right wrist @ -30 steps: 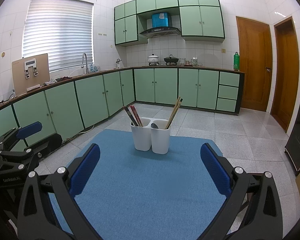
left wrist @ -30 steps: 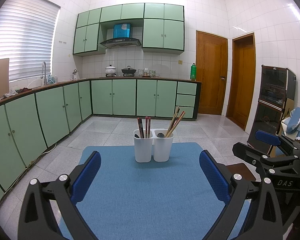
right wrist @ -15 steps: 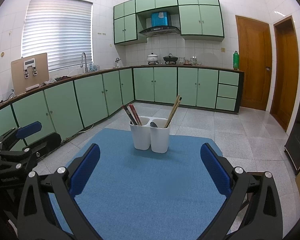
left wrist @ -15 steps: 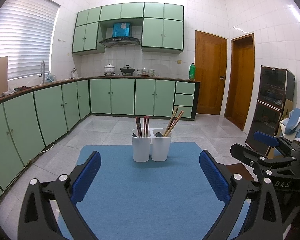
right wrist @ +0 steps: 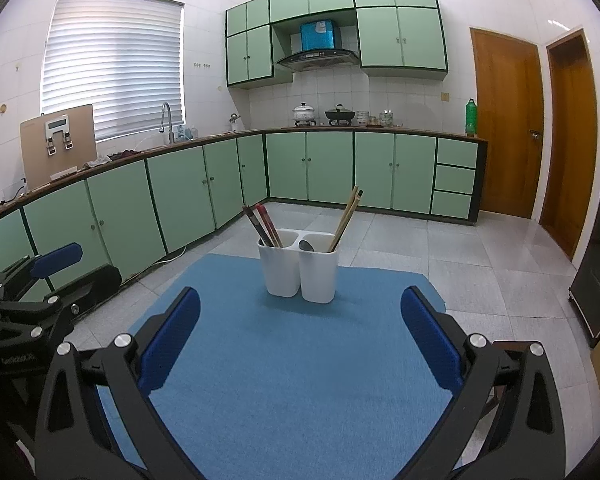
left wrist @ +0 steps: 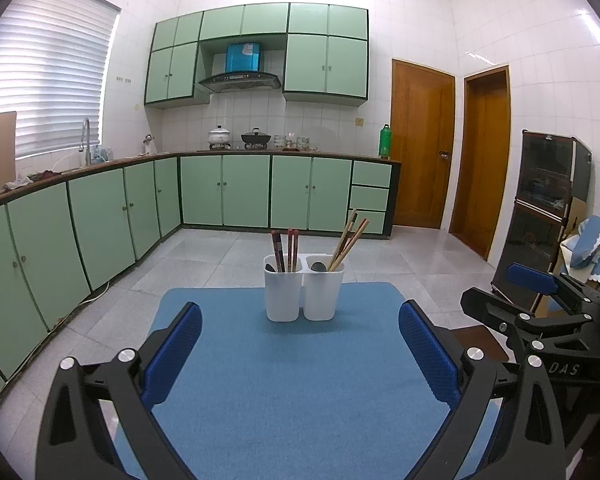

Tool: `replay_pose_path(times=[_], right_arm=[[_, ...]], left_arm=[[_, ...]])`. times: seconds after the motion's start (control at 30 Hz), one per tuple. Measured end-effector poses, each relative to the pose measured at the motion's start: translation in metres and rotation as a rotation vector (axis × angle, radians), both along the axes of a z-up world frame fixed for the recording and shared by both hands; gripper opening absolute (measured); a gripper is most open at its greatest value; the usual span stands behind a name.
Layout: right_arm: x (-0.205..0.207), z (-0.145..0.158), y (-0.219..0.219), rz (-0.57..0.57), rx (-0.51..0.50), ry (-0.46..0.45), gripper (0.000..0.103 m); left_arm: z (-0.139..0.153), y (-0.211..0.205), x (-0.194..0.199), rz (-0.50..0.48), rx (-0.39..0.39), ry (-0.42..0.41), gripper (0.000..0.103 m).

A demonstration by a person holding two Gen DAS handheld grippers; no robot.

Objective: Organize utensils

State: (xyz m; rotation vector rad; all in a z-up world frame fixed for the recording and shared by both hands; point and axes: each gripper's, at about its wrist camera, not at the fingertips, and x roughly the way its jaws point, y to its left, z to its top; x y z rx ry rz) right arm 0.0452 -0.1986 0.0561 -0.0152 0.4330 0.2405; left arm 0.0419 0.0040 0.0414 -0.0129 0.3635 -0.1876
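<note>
Chopsticks, dark red lacquered (left wrist: 288,249) and pale bamboo (left wrist: 348,240), already stand sorted in twin white plastic holders (left wrist: 303,292) at the blue-covered counter's (left wrist: 300,380) far edge; both claws, left (left wrist: 300,354) and right (right wrist: 300,342), gape wide and empty, best held clear

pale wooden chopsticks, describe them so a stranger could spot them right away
On the blue mat stand two white cups side by side. The pale wooden chopsticks lean out of the right-hand cup; the left-hand cup's dark red chopsticks stand nearly upright.

Blue mat (left wrist: 300,380) (white holder (left wrist: 303,292) on it)
</note>
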Motion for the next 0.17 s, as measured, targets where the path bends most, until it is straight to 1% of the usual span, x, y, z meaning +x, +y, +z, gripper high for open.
replay_pose_path(times=[0.17], right_arm=[[-0.0004,-0.0009,0.0,-0.002,0.002,0.001,0.097]], left_arm=[[-0.0007,0.0003,-0.0002,0.001,0.001,0.0,0.097]])
